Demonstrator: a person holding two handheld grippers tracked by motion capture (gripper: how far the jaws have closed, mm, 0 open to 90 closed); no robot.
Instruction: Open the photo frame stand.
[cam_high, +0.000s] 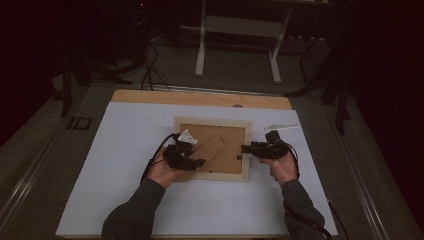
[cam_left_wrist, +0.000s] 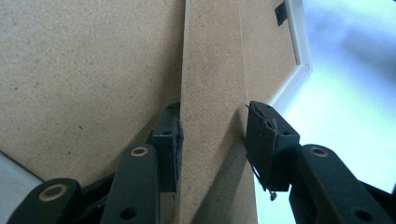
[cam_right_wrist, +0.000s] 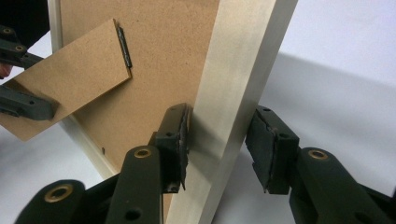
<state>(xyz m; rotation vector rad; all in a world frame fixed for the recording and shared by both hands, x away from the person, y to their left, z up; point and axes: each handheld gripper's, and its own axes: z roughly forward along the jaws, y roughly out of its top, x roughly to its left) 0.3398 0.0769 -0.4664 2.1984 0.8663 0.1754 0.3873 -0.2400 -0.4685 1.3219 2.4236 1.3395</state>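
While my left tool (cam_left_wrist: 212, 140) straddles the fold-out stand (cam_left_wrist: 212, 93) on the back of the picture frame (cam_high: 212, 147), its jaws sit half spread: the pad on one side touches the stand's edge, and the pad on the other side stands just clear of the opposite edge, so the stand lies between them without a firm pinch. Under the stand, the brown backing board (cam_left_wrist: 84, 70) spreads out to the side of this tool, and beyond the far jaw the frame's pale rim (cam_left_wrist: 299, 70) ends against the white surface (cam_left_wrist: 345, 116).

My right tool (cam_right_wrist: 217, 144) reaches over the frame's pale wooden side rail (cam_right_wrist: 238, 93) from the outer edge. One pad rests against the rail's inner face beside the backing board; the other pad stands off the outer face with a gap, so this tool is also half spread around the rail rather than clamped.

The frame lies face down in the middle of the surface (cam_high: 125, 150), between my two hands, my left hand (cam_high: 162, 172) at its near corner and my right hand (cam_high: 282, 167) at its side.
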